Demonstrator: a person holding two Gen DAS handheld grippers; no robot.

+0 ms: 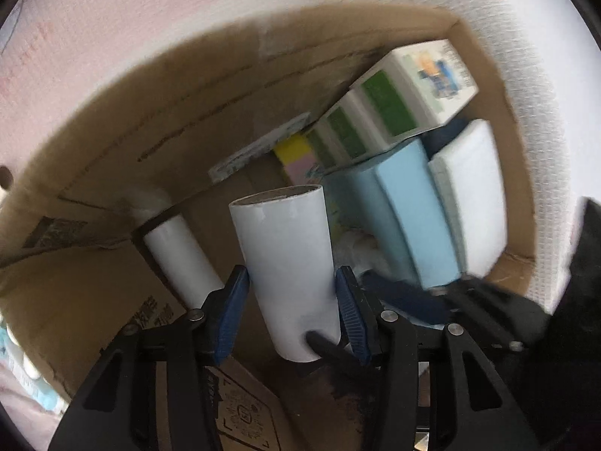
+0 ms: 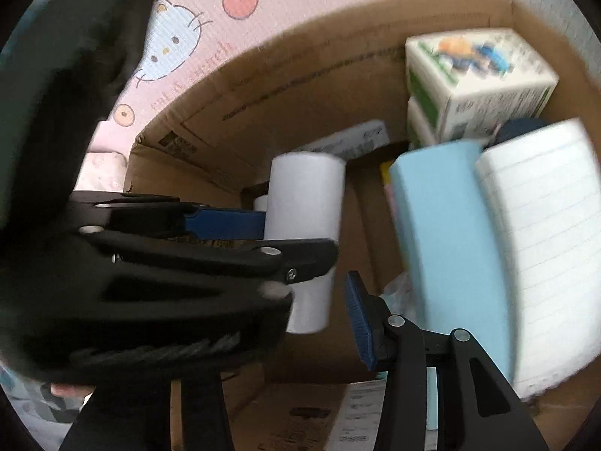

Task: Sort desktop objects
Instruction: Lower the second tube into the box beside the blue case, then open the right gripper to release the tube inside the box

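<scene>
Roll (image 1: 289, 263) of white paper clamped in left gripper (image 1: 293, 300) jaws above cardboard box (image 1: 150, 112).
Right gripper (image 2: 338, 319) jaws look empty, half-open; roll could strike the smaller tube (image 1: 180, 259) beside them.

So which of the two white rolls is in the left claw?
The wide roll, pinched between the left claw pads. The thin roll lies loose beside it in the cardboard box.

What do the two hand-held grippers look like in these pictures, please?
Both look alike. The left hand-held gripper has matte black plastic linkage arms joined by round silver rivets, and two fingers faced with ribbed blue pads. The right hand-held gripper shows the same black arms, silver rivets and a ribbed blue pad. No cables or sleeves are visible.
</scene>
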